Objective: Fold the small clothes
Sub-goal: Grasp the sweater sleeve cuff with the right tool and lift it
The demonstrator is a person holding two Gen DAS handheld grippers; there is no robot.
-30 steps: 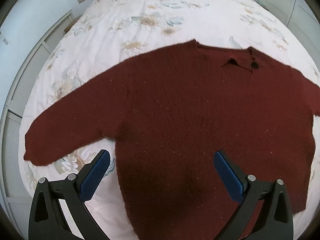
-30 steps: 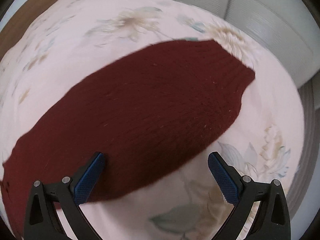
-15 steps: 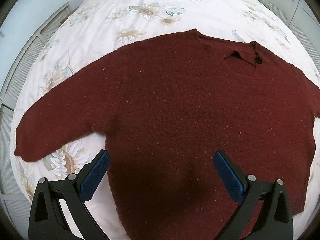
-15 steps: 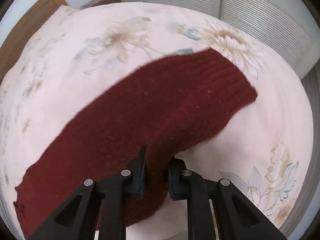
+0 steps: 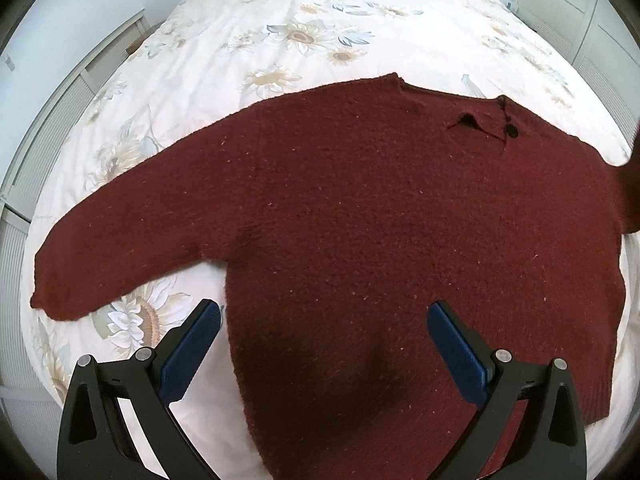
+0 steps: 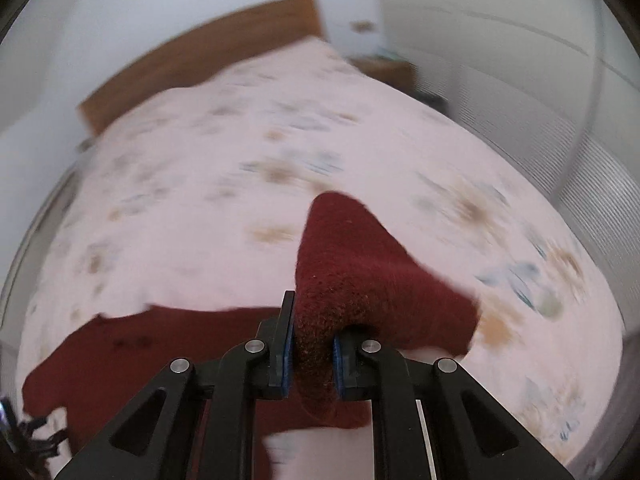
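Sweater (image 5: pixel 380 240) lies flat on the bed (image 5: pixel 320 20), one sleeve (image 6: pixel 360 280) lifted and clamped in the right gripper (image 6: pixel 312 356), left gripper (image 5: pixel 324 344) fingers apart above the hem; thick knit could slip free mid-fold.

Both wrist views steeply above sweater (image 5: pixel 380 240)

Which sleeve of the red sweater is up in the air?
The sleeve pinched in the right gripper is lifted off the bed. The other sleeve lies flat, untouched by the left gripper.
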